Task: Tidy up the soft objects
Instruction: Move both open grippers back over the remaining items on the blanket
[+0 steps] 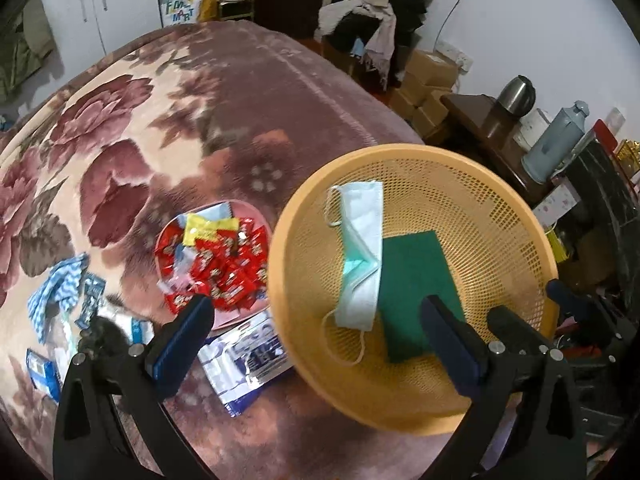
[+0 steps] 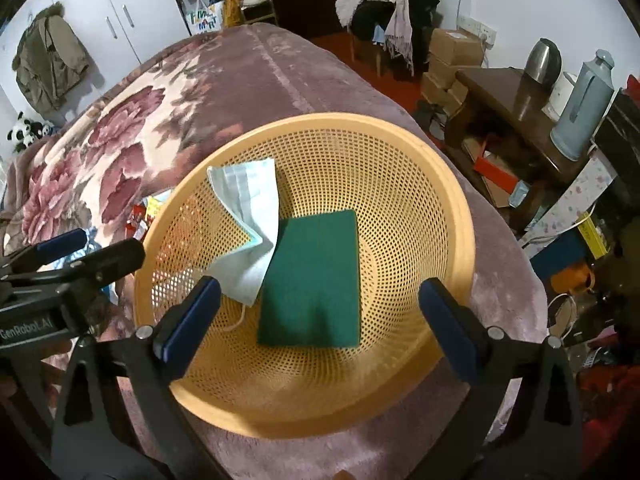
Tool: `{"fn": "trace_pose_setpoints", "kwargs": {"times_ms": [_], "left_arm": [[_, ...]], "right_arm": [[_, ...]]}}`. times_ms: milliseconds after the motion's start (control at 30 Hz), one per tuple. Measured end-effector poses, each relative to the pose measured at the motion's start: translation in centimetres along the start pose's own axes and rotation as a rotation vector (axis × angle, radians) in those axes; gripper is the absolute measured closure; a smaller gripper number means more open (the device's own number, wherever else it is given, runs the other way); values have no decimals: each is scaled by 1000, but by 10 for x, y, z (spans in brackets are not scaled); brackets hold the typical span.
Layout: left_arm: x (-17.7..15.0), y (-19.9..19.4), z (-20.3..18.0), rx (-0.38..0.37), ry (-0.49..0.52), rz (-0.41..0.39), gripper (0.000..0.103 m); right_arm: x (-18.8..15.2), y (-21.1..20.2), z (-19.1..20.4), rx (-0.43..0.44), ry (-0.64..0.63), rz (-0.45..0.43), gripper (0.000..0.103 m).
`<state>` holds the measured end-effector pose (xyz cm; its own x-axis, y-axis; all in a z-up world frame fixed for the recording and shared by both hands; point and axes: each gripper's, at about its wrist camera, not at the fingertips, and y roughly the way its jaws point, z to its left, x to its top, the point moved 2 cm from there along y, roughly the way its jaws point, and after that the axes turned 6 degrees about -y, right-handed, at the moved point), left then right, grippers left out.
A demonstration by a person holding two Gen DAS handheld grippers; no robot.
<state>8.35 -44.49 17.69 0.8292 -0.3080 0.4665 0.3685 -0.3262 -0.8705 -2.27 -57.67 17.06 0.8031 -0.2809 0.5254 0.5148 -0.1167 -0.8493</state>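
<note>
Fingers point(image 2: 188, 320) of both grippers stand wide and empty over the basket point(image 2: 460, 216), mask point(image 2: 248, 208) and pad point(image 2: 316, 276) inside. Next, the left gripper point(image 1: 316, 344) should likely settle squarely over the striped cloth point(image 1: 60, 284) on the bed point(image 1: 256, 92) before closing.

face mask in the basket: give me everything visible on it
The face mask is a pale blue-white disposable one, pleated, thin fabric with white ear loops. It is folded and crumpled, draped down the inner left wall of the orange mesh basket, lower edge overlapping the green pad. One loop trails on the basket floor. Neither gripper touches it.
</note>
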Motion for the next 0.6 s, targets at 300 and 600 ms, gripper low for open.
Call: {"fn": "trace_pose_setpoints", "kwargs": {"times_ms": [300,600], "left_arm": [[-18,3,21,46,-28,66,0],[-33,-1,38,78,-46,85,0]], "right_arm": [[-5,-1,13,-48,-47,69,0],[-10,-5,22,-63,-58,82,0]]}}
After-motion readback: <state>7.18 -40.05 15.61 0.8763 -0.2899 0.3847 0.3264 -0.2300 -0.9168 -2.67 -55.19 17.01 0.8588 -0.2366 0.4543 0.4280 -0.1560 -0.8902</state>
